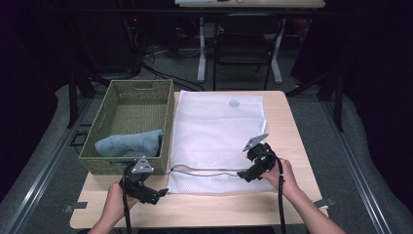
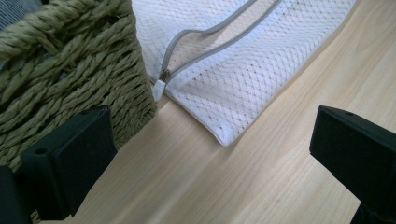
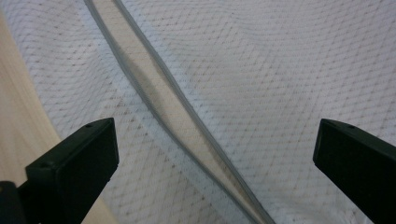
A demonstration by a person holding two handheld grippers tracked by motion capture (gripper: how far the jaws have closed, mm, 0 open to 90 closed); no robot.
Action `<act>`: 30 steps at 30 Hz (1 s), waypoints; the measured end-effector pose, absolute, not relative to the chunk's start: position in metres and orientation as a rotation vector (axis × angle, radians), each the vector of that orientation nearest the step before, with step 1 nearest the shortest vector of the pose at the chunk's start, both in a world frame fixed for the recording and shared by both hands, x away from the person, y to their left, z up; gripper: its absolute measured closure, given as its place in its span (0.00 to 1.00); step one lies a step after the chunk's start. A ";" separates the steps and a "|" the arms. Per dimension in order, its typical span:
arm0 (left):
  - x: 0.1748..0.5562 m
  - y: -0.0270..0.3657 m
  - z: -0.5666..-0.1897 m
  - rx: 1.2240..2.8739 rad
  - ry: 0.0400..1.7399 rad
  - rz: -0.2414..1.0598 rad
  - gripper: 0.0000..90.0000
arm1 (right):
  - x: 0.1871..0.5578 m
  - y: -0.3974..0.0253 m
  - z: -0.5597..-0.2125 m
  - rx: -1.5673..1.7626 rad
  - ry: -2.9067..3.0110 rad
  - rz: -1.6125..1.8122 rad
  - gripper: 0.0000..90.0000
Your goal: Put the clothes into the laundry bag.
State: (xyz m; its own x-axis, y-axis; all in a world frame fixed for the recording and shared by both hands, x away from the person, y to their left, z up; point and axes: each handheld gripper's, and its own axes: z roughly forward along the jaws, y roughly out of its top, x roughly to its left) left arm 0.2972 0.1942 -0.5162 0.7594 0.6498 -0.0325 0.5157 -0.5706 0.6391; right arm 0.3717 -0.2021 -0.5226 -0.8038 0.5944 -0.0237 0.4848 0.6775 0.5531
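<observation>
High view: a white mesh laundry bag (image 1: 214,131) lies flat at the centre of the counter (image 1: 287,126), its grey zipper (image 1: 209,170) running along the 6 o'clock edge. At 9 o'clock of the bag stands a woven basket (image 1: 104,117) holding a blue-grey cloth (image 1: 129,144). The left tool (image 1: 158,192) rests near the bag's 7 o'clock corner; the right tool (image 1: 243,175) sits over the zipper's 5 o'clock end.

Left gripper view: jaws spread, grasping nothing; the zipper pull (image 2: 159,86) lies beside the basket wall.

Right gripper view: jaws released wide above the parted zipper.

One mesh bag (image 1: 216,131), one basket (image 1: 100,146), one towel (image 1: 129,143).
</observation>
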 end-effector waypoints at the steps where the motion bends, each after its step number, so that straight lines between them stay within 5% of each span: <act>1: 0.297 0.194 -0.516 2.308 0.868 0.271 0.00 | 0.372 -0.202 -0.523 0.876 2.689 0.800 0.00; 14: 0.296 0.194 -0.517 2.312 0.861 0.246 0.00 | 0.396 -0.176 -0.537 0.838 2.736 0.728 0.03; 19: 0.298 0.194 -0.517 2.314 0.857 0.235 0.00 | 0.406 -0.161 -0.545 0.810 2.756 0.691 0.15; 30: 0.298 0.194 -0.518 2.332 0.856 0.235 0.00 | 0.414 -0.147 -0.555 0.783 2.810 0.645 0.25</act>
